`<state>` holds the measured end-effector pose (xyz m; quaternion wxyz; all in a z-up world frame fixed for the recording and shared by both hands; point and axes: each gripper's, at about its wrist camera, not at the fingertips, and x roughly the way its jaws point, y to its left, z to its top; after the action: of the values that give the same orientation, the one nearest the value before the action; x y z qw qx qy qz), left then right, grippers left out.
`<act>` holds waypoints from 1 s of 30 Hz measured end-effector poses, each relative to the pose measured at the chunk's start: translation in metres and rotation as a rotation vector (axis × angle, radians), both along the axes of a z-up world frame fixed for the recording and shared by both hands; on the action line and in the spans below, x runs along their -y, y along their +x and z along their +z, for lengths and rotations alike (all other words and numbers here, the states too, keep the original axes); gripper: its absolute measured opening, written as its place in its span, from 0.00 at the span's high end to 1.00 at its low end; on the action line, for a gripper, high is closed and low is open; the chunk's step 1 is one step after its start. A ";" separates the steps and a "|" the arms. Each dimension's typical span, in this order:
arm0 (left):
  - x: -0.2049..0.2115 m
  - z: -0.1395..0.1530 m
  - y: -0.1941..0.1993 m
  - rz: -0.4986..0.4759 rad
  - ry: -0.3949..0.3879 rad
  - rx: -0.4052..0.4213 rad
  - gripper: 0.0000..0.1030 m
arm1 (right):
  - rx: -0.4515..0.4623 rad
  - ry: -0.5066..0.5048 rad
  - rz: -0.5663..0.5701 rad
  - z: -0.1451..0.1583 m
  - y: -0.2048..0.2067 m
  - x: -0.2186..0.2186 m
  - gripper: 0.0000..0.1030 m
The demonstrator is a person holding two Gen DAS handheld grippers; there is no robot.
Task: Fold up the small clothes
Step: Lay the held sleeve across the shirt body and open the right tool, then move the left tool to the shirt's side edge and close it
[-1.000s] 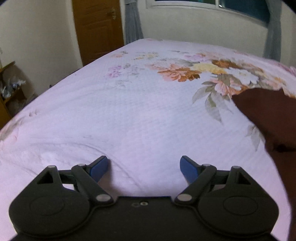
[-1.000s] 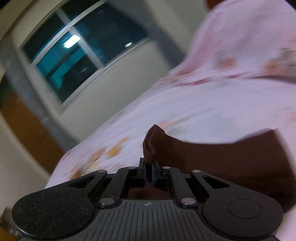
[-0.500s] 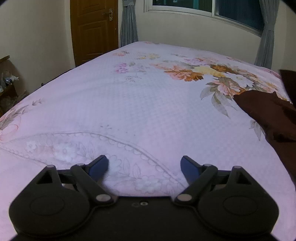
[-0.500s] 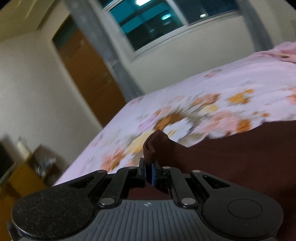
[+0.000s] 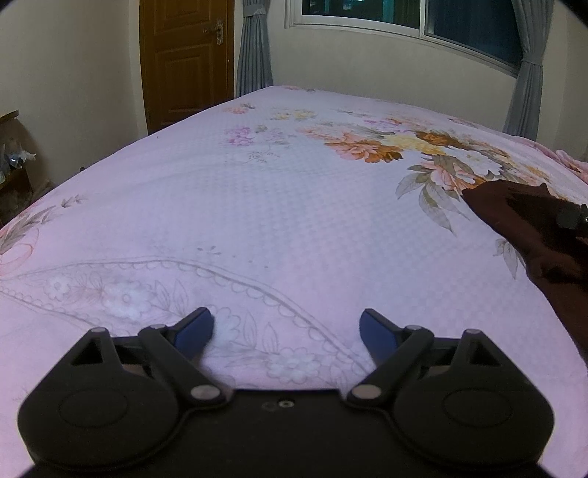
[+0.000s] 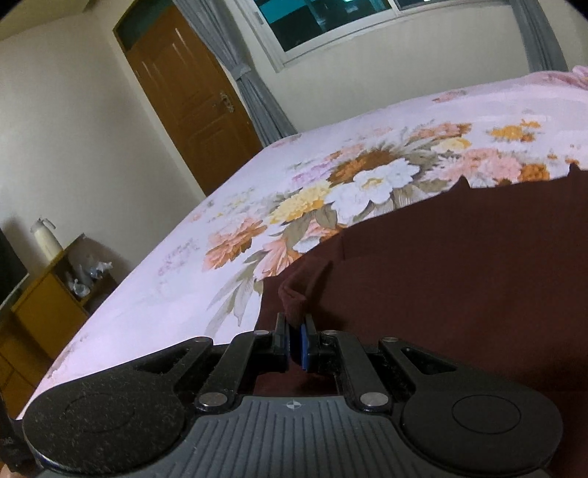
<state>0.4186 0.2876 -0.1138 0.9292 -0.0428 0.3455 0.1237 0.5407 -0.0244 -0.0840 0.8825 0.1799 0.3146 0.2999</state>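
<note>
From the left wrist we see our left gripper (image 5: pixel 286 329) spread wide over nothing but the floral bedspread (image 5: pixel 257 220), a broad stretch of bare bed running ahead to its far edge below the window (image 5: pixel 404 14) and to the left edge near the wooden door (image 5: pixel 187 62). The dark maroon garment (image 5: pixel 522 217) lies at the bed's right side. From the right wrist, our right gripper (image 6: pixel 296 340) is clamped tight on a folded hem of the maroon garment (image 6: pixel 459 279), which spreads flat and smooth across the bedspread (image 6: pixel 176 279) to the right, one edge rolled up at the pinch.
</note>
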 end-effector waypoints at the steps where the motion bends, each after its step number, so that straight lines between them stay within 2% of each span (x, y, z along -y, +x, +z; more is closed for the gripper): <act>1: 0.000 0.000 0.000 0.000 0.002 0.000 0.14 | -0.005 0.000 0.003 -0.001 -0.001 0.000 0.94; 5: 0.001 0.000 0.000 -0.001 0.007 -0.002 0.14 | -0.013 -0.004 0.022 -0.005 -0.005 -0.004 0.94; 8: 0.000 0.000 0.000 0.000 0.008 -0.002 0.14 | -0.065 -0.021 0.094 -0.012 -0.005 -0.013 0.91; 9: 0.000 0.000 0.000 0.001 0.008 -0.002 0.14 | -0.061 -0.014 0.110 -0.011 -0.009 -0.012 0.81; 10: 0.000 0.000 0.000 0.002 0.009 -0.002 0.14 | -0.036 0.019 0.125 -0.009 -0.015 -0.008 0.76; 12: 0.002 0.005 0.002 0.014 0.008 0.000 0.16 | 0.022 0.059 0.127 0.000 -0.028 0.006 0.76; 13: 0.003 0.011 0.001 0.023 -0.015 0.026 0.16 | 0.042 0.062 0.088 0.005 -0.033 0.019 0.76; 15: 0.012 0.026 0.003 -0.013 -0.118 0.105 0.16 | 0.049 0.095 0.017 0.011 -0.039 0.050 0.76; 17: 0.028 0.037 0.016 -0.074 -0.212 0.130 0.18 | 0.063 0.092 -0.059 0.017 -0.045 0.087 0.76; 18: 0.036 0.039 0.026 -0.127 -0.320 0.137 0.21 | 0.069 0.082 -0.100 0.020 -0.049 0.107 0.76; 19: 0.043 0.038 0.036 -0.155 -0.400 0.129 0.41 | 0.066 0.086 -0.135 0.021 -0.051 0.125 0.76; 20: 0.051 0.036 0.048 -0.182 -0.465 0.104 0.53 | 0.061 0.091 -0.166 0.022 -0.053 0.141 0.76; 21: 0.059 0.033 0.060 -0.201 -0.519 0.085 0.58 | 0.058 0.090 -0.196 0.022 -0.056 0.157 0.76; 24: 0.072 0.021 0.083 -0.210 -0.626 0.025 0.58 | 0.039 0.081 -0.273 0.021 -0.064 0.200 0.76; 30: 0.075 0.010 0.089 -0.192 -0.753 0.021 0.58 | 0.009 0.122 -0.422 0.011 -0.084 0.275 0.76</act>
<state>0.5077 0.2124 -0.1042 0.8593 -0.3497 0.3597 -0.0996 0.4567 -0.2992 -0.0733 0.9146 0.2932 0.2472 0.1280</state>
